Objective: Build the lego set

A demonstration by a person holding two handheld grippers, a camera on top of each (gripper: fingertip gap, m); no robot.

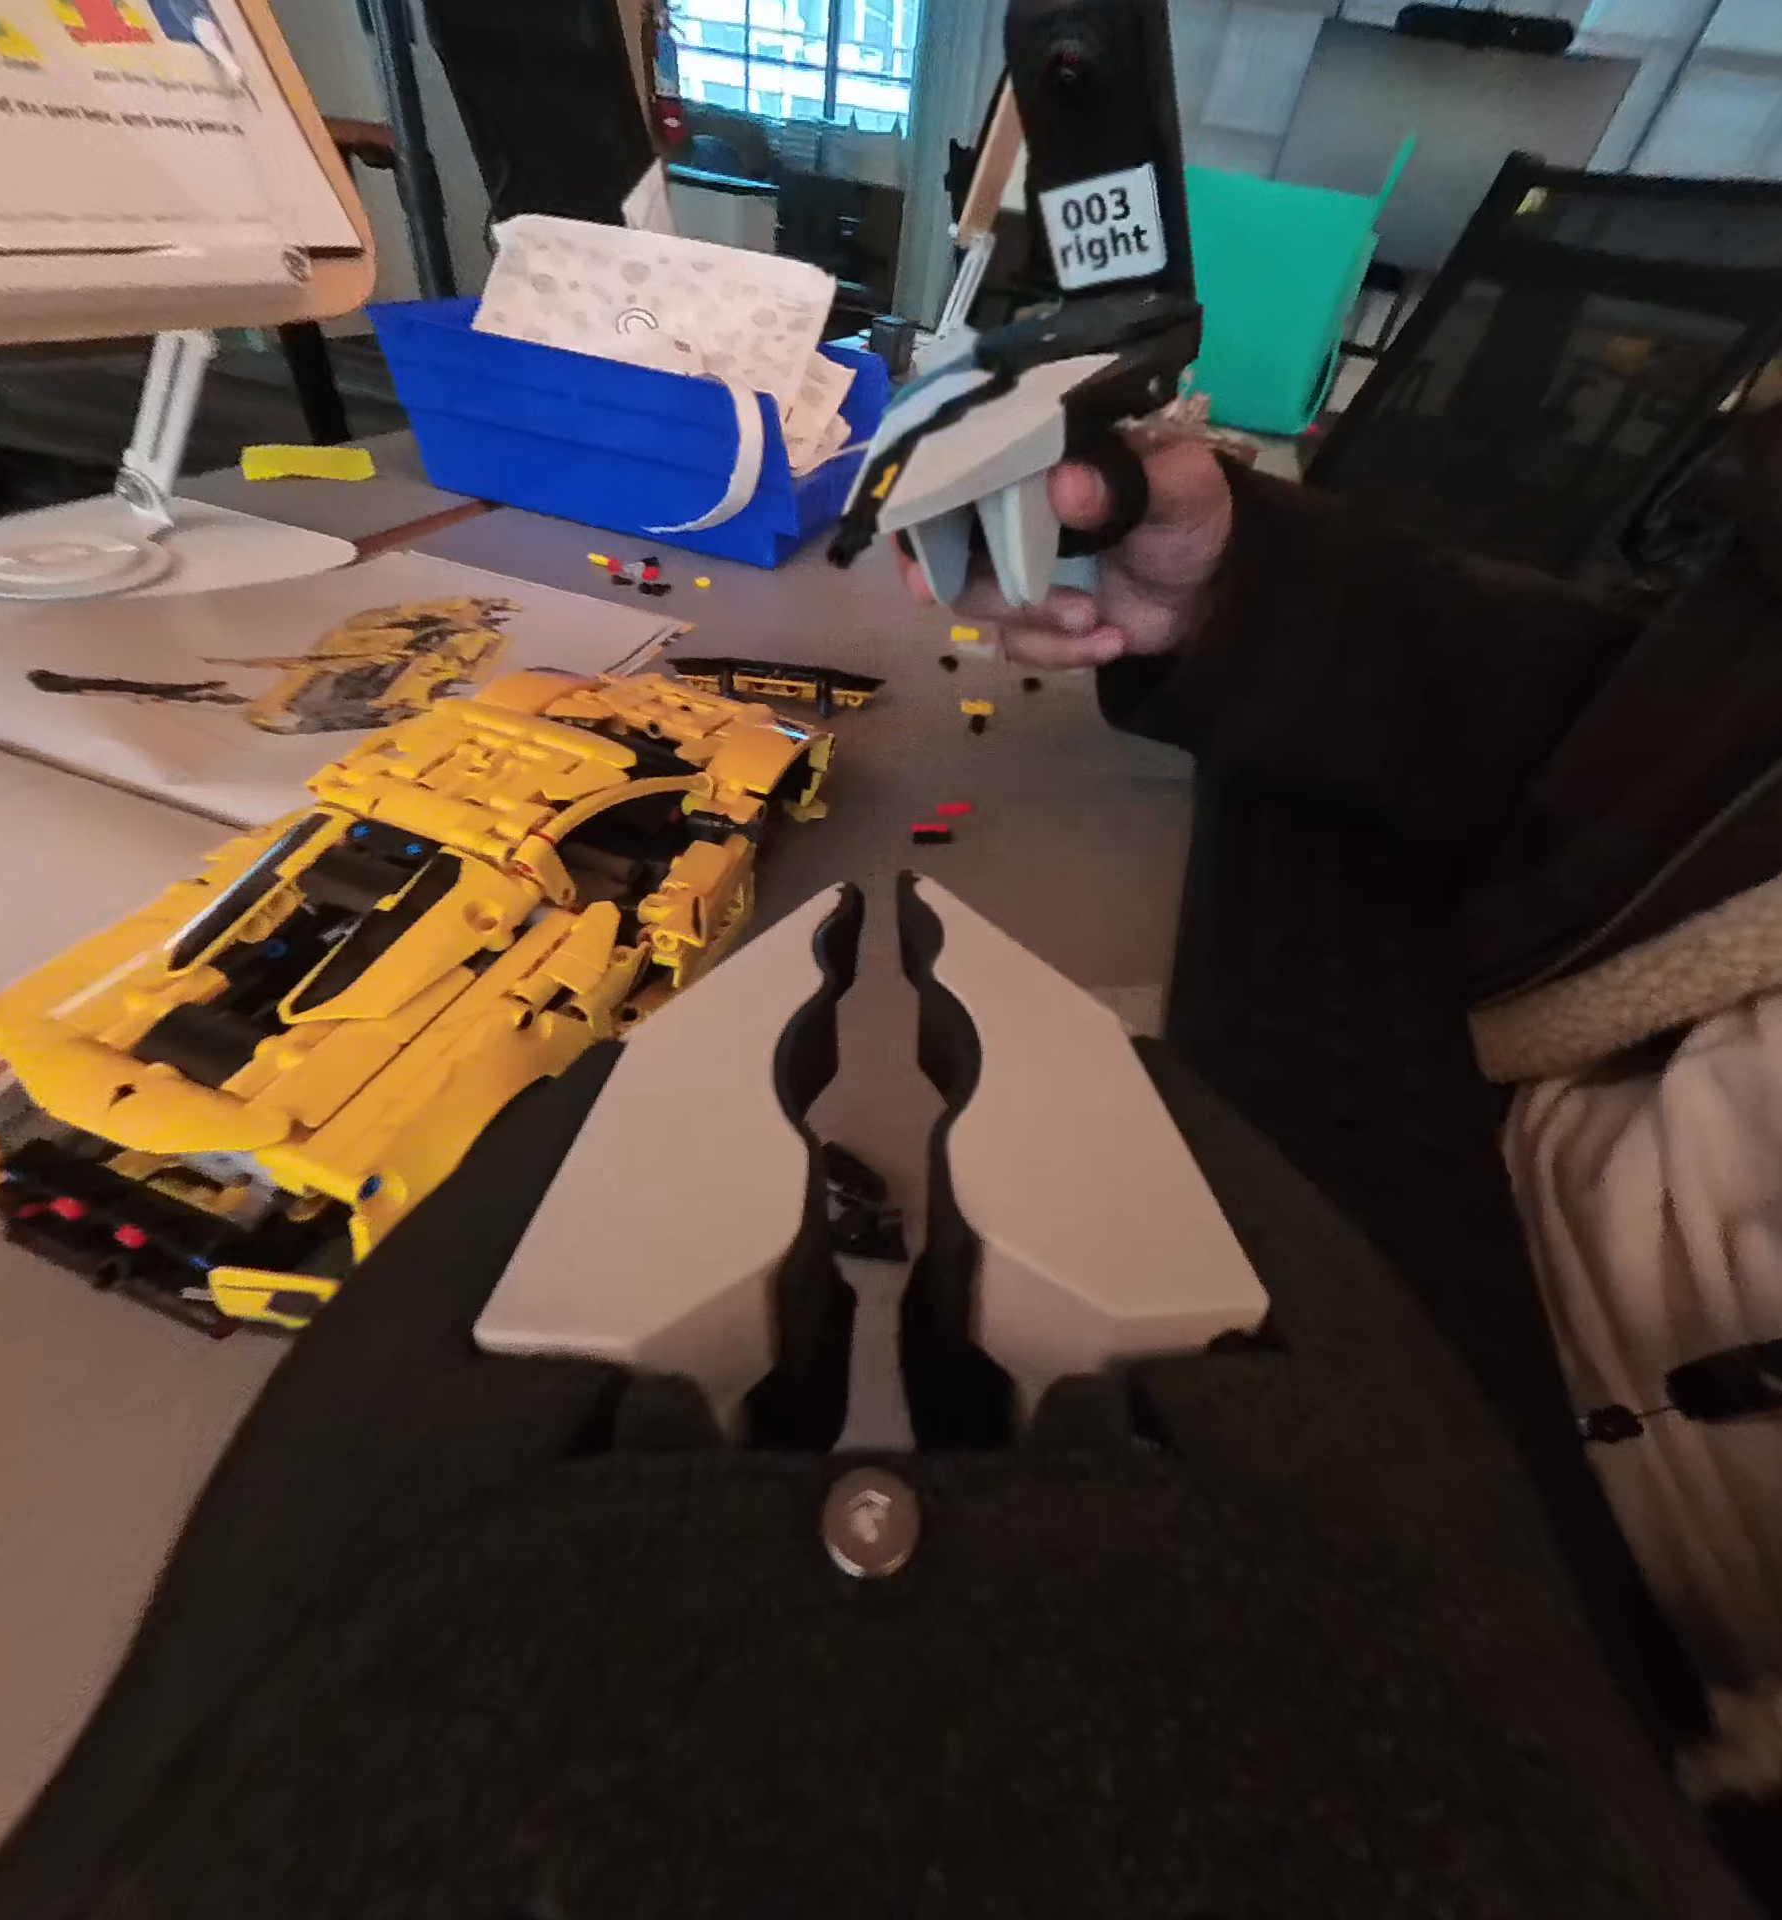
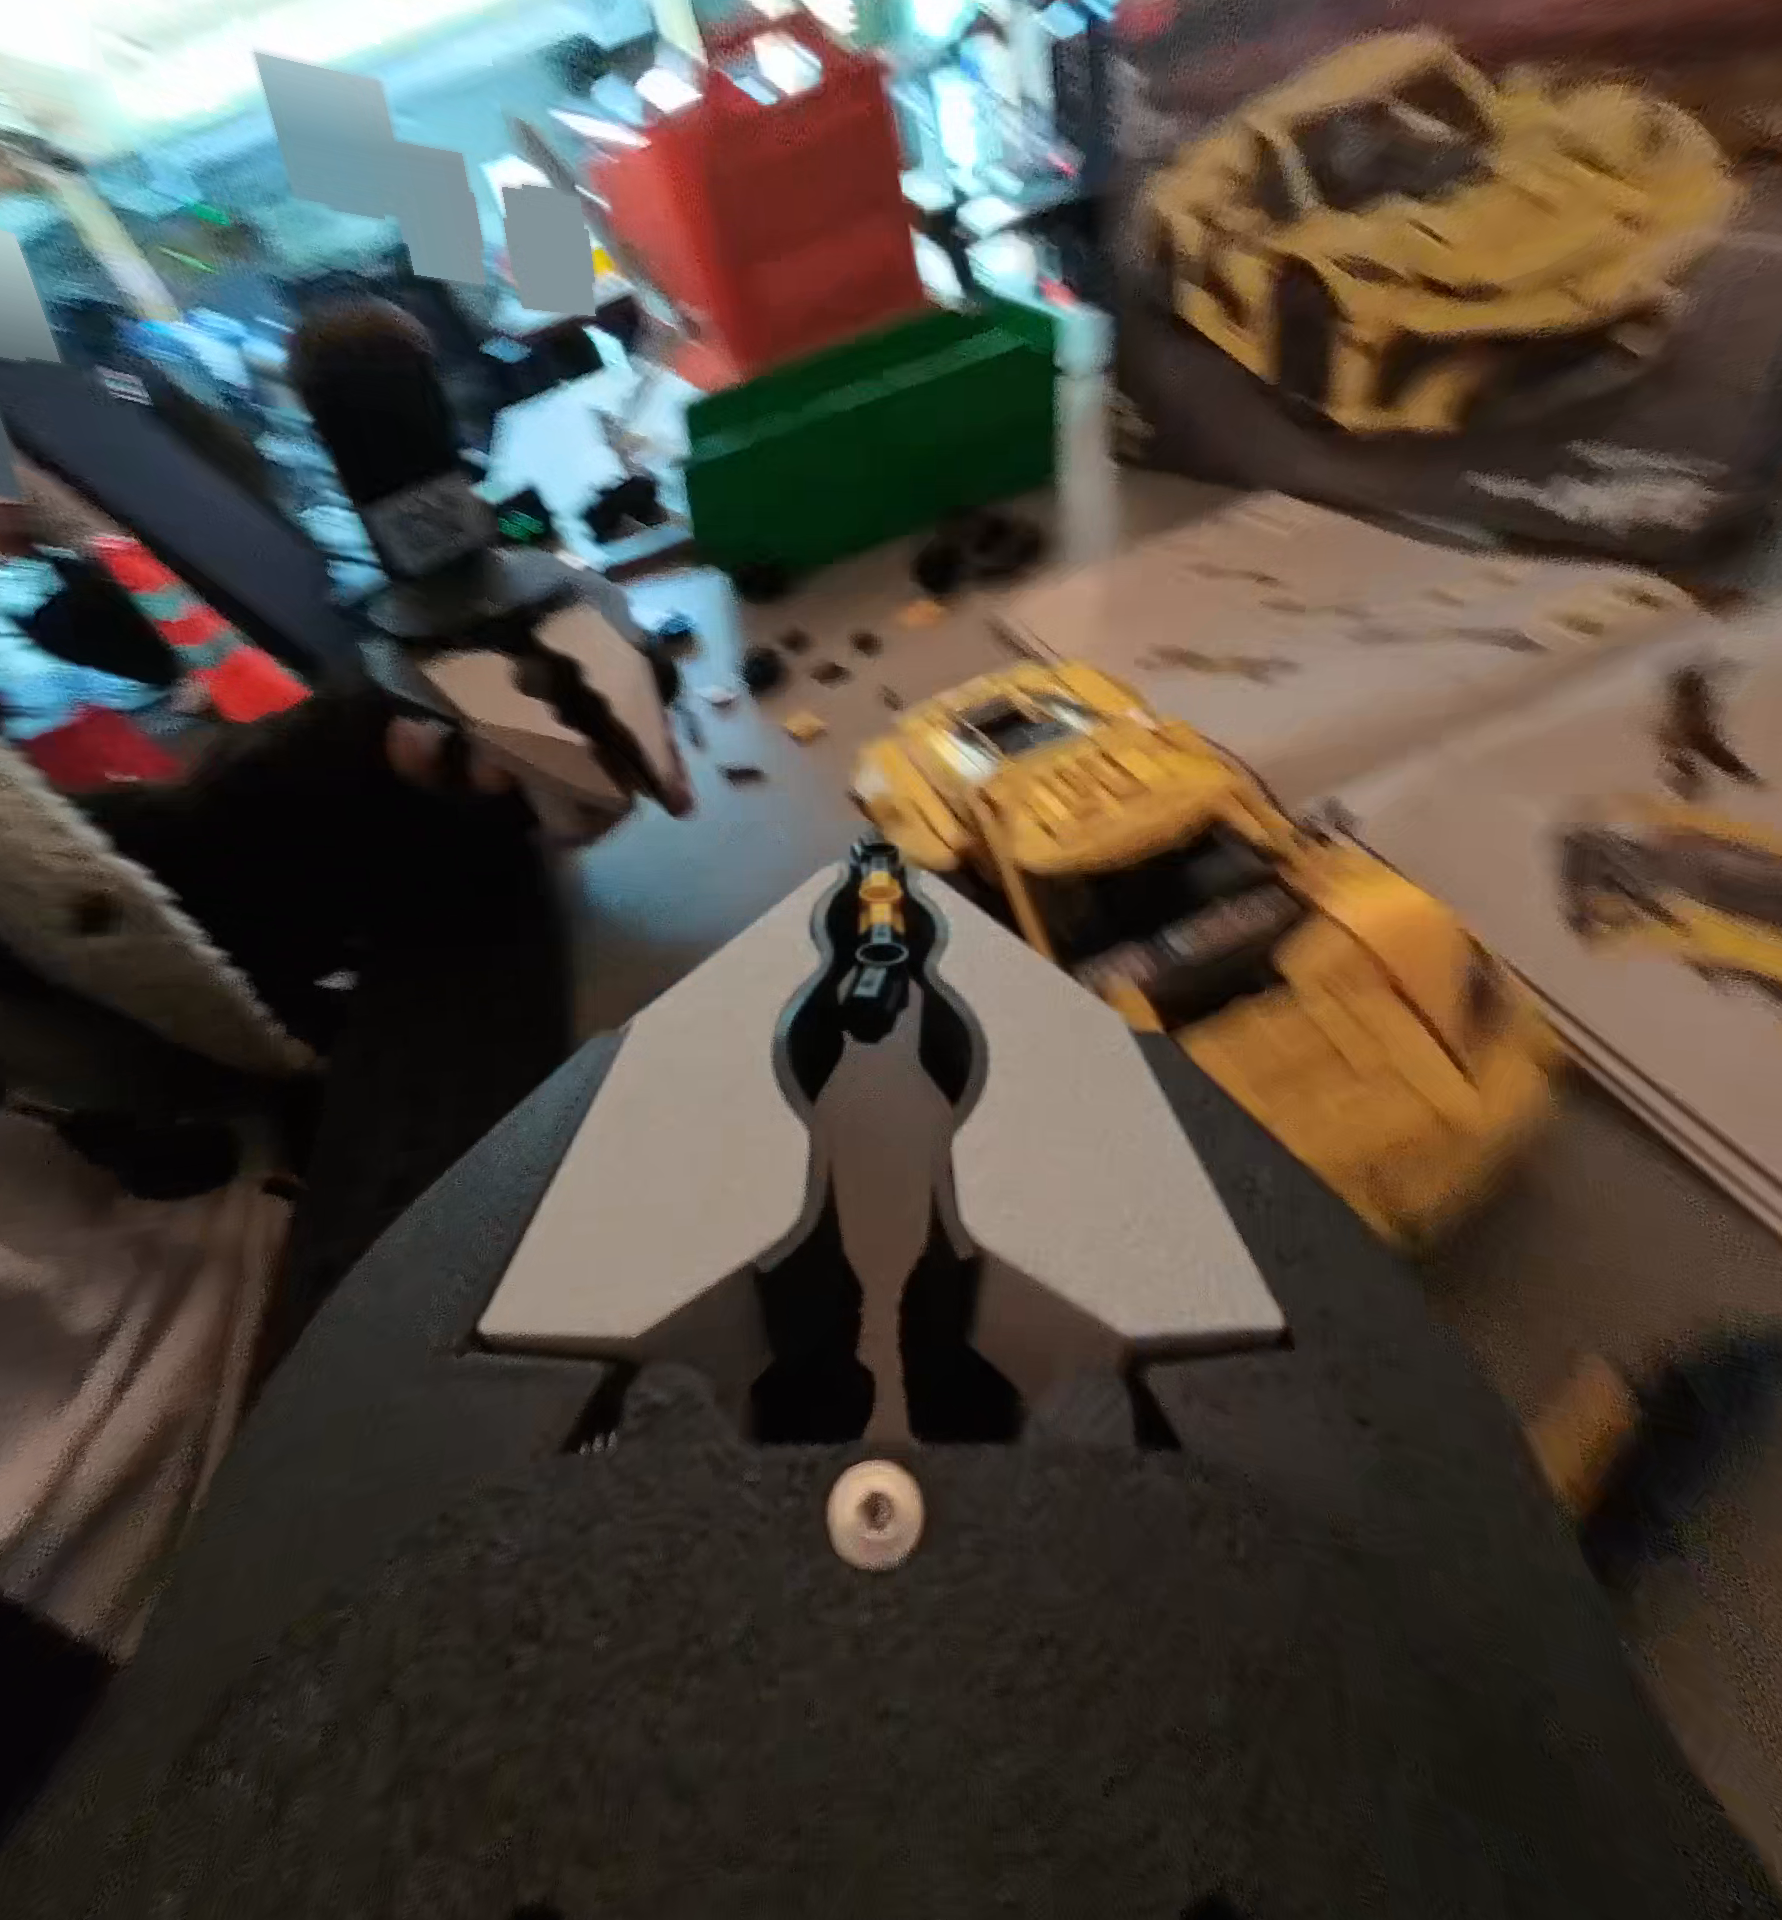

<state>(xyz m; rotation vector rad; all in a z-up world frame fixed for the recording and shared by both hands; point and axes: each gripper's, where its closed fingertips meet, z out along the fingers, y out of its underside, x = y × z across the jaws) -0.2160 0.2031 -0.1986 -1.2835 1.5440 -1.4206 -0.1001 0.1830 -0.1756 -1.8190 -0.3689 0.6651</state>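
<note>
a small black and yellow piece (image 2: 874, 940) was grasped by the right gripper (image 2: 879, 883) near the yellow car (image 2: 1178, 914); the left gripper (image 1: 879, 894) was held nearly closed, empty.

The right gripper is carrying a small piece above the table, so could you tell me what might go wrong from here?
The right gripper pinches the piece only at its tips, so it may twist or drop among the loose bits. The blurred right wrist view suggests fast motion, and a swing could hit the car.
</note>
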